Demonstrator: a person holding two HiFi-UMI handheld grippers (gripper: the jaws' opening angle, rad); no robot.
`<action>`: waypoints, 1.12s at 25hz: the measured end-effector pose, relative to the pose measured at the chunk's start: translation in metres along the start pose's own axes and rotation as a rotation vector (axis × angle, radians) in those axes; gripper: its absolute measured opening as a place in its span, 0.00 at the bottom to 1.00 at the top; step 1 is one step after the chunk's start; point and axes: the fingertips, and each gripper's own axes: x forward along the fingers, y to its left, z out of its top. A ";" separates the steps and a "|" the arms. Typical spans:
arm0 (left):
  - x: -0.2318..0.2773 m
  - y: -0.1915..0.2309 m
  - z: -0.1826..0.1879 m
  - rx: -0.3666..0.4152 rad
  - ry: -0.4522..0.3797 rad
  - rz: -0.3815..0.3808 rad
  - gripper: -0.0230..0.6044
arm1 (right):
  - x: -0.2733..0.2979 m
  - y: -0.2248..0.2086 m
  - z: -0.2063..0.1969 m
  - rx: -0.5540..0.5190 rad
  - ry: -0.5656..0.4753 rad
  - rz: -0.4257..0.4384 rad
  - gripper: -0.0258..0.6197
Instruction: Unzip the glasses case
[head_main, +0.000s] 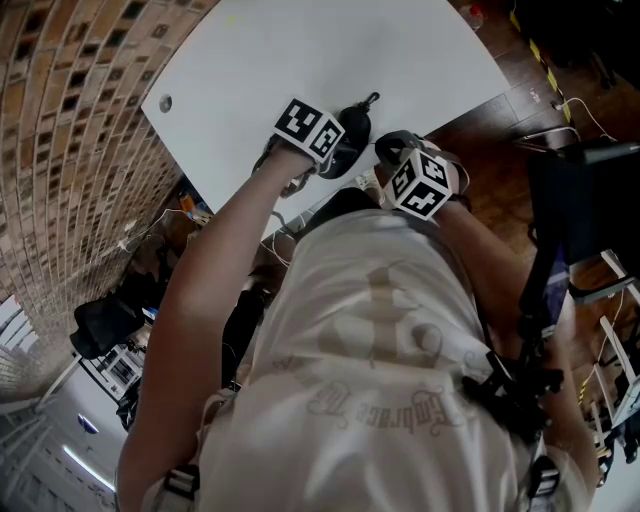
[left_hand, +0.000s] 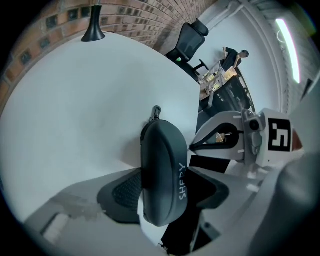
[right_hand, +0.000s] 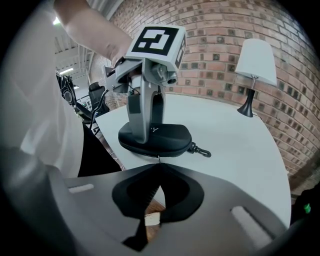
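— Dark grey and hard-shelled, the glasses case is lying on the white tabletop, close to its near edge.
— Is the left hand-held gripper gripping it?
— Yes, it is pointing steeply down and its jaws, spread wide, are clamping the case from both sides.
— And the right hand-held gripper?
— Its jaws are pinching together at the case's near rim, on the thin zipper pull. The case is lying closed.
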 end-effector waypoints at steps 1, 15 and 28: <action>0.000 0.000 -0.002 0.014 0.013 0.005 0.51 | 0.000 -0.001 0.000 -0.001 0.001 -0.001 0.05; 0.004 -0.008 -0.025 0.272 0.188 0.053 0.51 | -0.005 -0.001 -0.007 -0.004 0.011 -0.004 0.05; 0.010 -0.016 -0.033 0.436 0.283 0.071 0.50 | -0.011 -0.010 -0.012 -0.099 0.034 0.001 0.05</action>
